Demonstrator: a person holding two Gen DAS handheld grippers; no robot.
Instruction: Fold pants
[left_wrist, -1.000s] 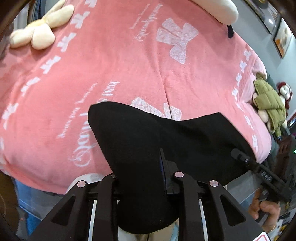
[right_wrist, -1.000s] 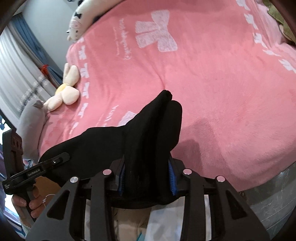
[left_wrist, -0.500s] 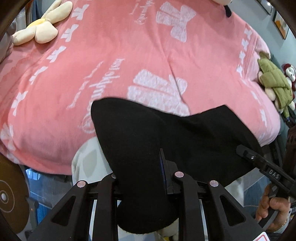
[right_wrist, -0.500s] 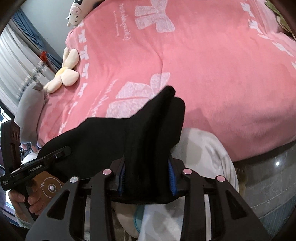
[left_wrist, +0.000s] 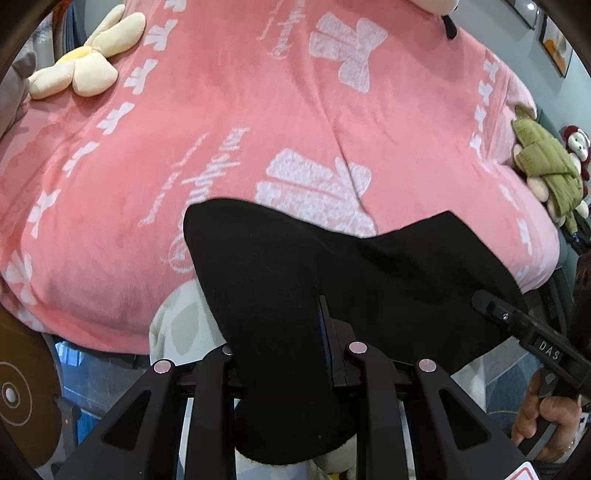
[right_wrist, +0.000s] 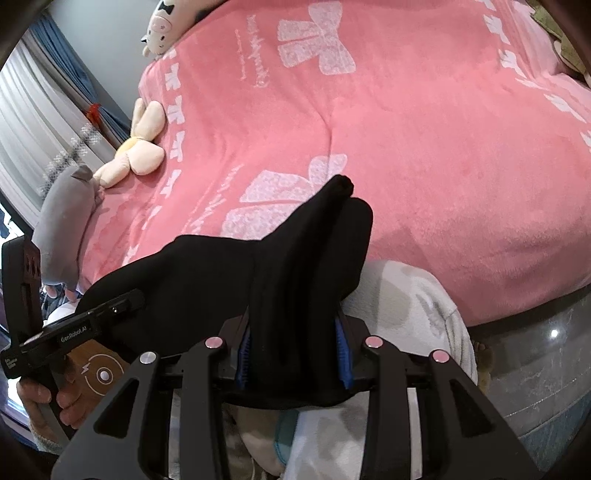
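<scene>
Black pants (left_wrist: 388, 280) hang stretched between my two grippers, held in the air in front of the near edge of a pink bed. My left gripper (left_wrist: 284, 332) is shut on one bunched end of the pants. My right gripper (right_wrist: 295, 332) is shut on the other end (right_wrist: 310, 266), with blue pads (right_wrist: 341, 354) showing beside the cloth. The right gripper also shows at the right of the left wrist view (left_wrist: 517, 325). The left gripper shows at the left of the right wrist view (right_wrist: 85, 325).
The pink blanket (left_wrist: 258, 110) with white bows covers the bed. A cream flower plush (left_wrist: 85, 66) lies at its far left. A doll in a green jacket (left_wrist: 546, 173) sits at its right edge. A grey plush (right_wrist: 62, 218) lies left. Pale patterned trousers (right_wrist: 406, 295) show below.
Both grippers pulled back and up from the bed with the pants, then tilted forward a little. The bed's near edge and the person's legs came into view. Both grips stayed shut.
</scene>
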